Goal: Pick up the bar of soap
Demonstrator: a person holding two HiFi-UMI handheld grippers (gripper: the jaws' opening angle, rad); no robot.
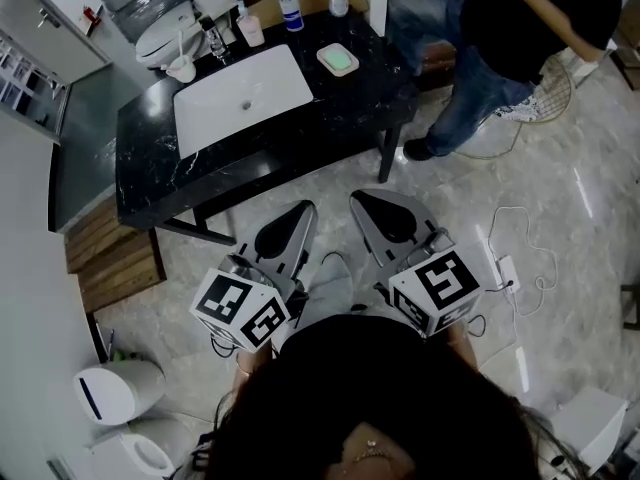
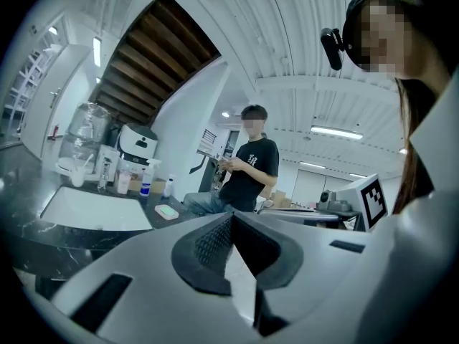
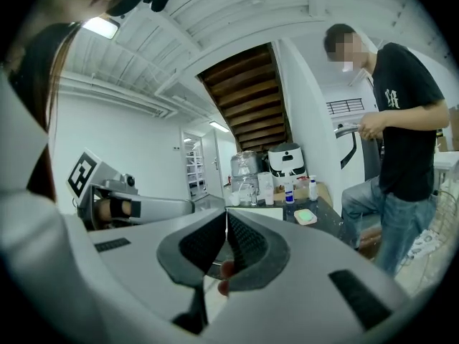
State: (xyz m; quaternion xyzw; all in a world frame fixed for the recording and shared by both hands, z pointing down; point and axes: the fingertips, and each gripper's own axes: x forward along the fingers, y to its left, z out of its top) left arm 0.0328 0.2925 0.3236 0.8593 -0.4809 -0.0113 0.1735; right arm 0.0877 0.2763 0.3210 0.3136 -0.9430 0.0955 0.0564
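Note:
A pale green bar of soap (image 1: 338,58) lies in a white dish on the black marble counter (image 1: 150,158), to the right of the white sink (image 1: 243,96). The soap (image 2: 167,211) shows far off in the left gripper view, and the soap (image 3: 305,216) in the right gripper view too. Both grippers hang well short of the counter, above the floor. My left gripper (image 1: 297,213) is shut with nothing in it. My right gripper (image 1: 365,200) is shut and empty as well.
Bottles (image 1: 288,6), a cup (image 1: 251,30) and a faucet (image 1: 213,38) crowd the counter's far edge. A person in a black shirt and jeans (image 1: 480,58) stands right of the counter. A power strip and cables (image 1: 507,268) lie on the floor at right. A white bin (image 1: 115,388) stands at lower left.

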